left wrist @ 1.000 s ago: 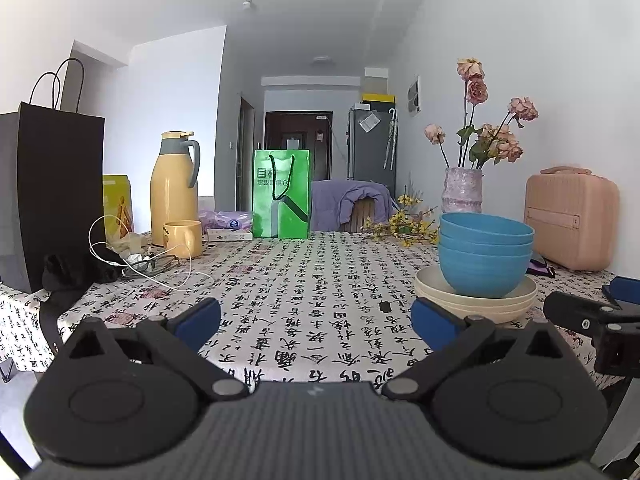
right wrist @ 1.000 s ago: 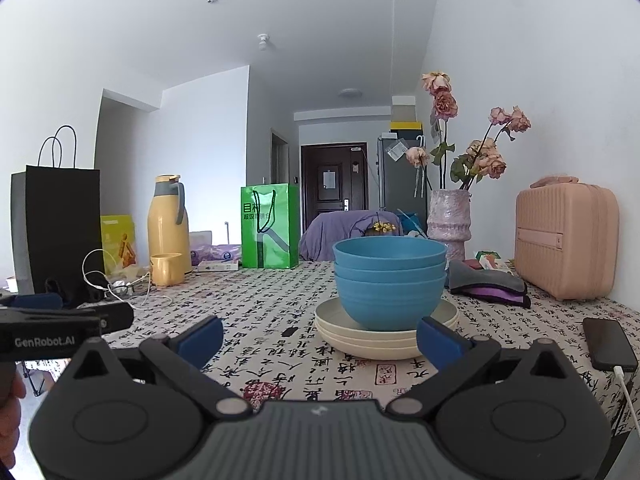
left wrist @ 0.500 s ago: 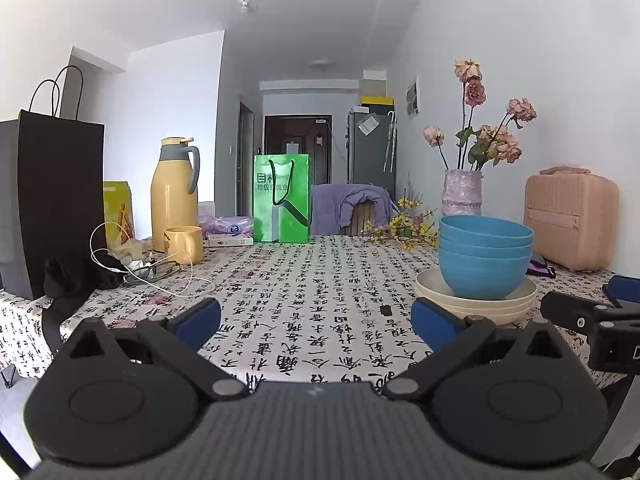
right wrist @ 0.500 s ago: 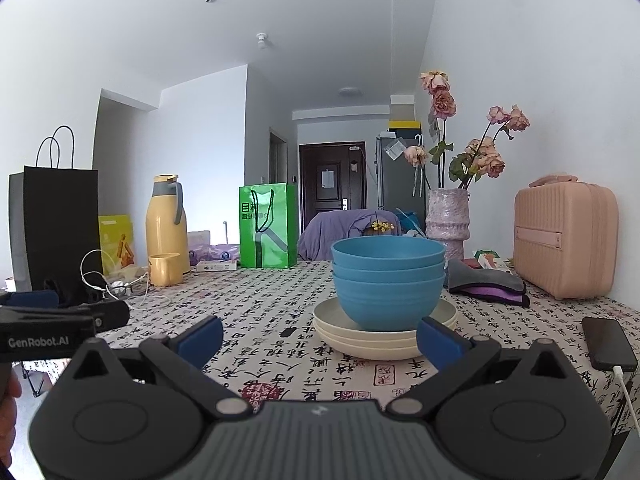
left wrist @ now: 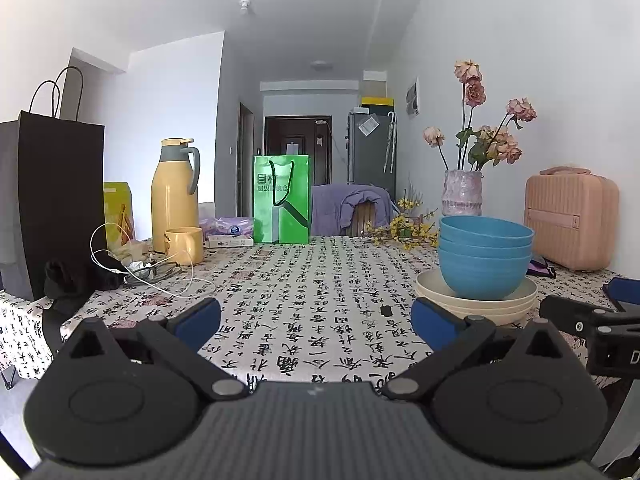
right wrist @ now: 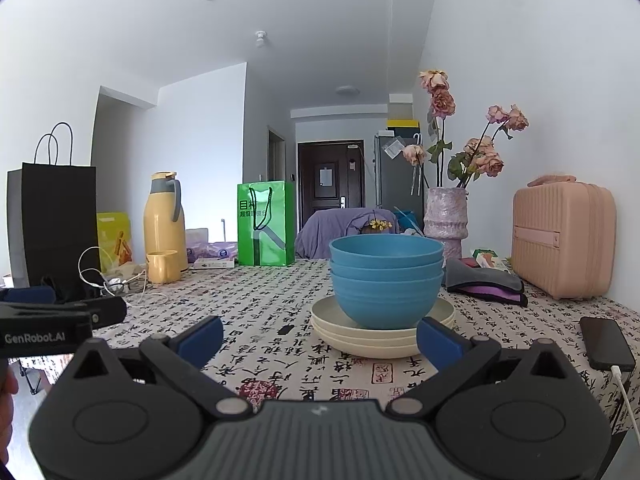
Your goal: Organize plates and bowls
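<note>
Standing at the far left, a black paper bag (right wrist: 52,224) and a yellow flask (right wrist: 164,220) edge the table (right wrist: 256,300). The left gripper (left wrist: 316,320) gapes wide, empty. Ahead of the right gripper (right wrist: 320,338), equally wide and empty, blue bowls (right wrist: 386,280) sit nested on stacked cream plates (right wrist: 376,338); a phone (right wrist: 606,342) lies rightmost.

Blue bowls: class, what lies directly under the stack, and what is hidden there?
The blue bowls sit on stacked cream plates, which rest on the tablecloth. The plates' centres are covered by the lowest bowl.
</note>
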A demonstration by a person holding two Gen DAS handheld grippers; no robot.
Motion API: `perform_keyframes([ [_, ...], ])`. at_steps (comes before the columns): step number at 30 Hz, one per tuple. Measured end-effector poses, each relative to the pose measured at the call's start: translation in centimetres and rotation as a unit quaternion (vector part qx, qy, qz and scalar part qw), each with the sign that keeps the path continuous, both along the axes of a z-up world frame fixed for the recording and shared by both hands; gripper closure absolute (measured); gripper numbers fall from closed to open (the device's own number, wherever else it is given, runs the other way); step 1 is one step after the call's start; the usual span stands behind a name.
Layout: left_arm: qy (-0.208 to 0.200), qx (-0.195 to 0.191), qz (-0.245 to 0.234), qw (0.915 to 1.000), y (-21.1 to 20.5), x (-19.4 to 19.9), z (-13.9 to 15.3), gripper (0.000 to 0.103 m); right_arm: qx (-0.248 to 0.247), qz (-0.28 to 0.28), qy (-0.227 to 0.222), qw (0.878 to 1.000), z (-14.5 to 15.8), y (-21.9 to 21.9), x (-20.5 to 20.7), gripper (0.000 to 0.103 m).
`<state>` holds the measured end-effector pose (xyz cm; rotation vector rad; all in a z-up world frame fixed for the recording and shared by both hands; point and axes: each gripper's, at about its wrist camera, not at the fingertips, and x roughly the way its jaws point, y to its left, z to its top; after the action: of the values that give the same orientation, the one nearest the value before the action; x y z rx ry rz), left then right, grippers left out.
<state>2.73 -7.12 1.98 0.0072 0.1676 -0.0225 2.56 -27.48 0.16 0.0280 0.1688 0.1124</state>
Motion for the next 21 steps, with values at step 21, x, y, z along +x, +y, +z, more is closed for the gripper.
perform_keyframes([
  [21,-0.006,0.003,-0.002,1.0000,-0.13,-0.24,0.21,0.000,0.000,0.003,-0.002,1.000,0.07,-0.08,-0.21,0.000],
])
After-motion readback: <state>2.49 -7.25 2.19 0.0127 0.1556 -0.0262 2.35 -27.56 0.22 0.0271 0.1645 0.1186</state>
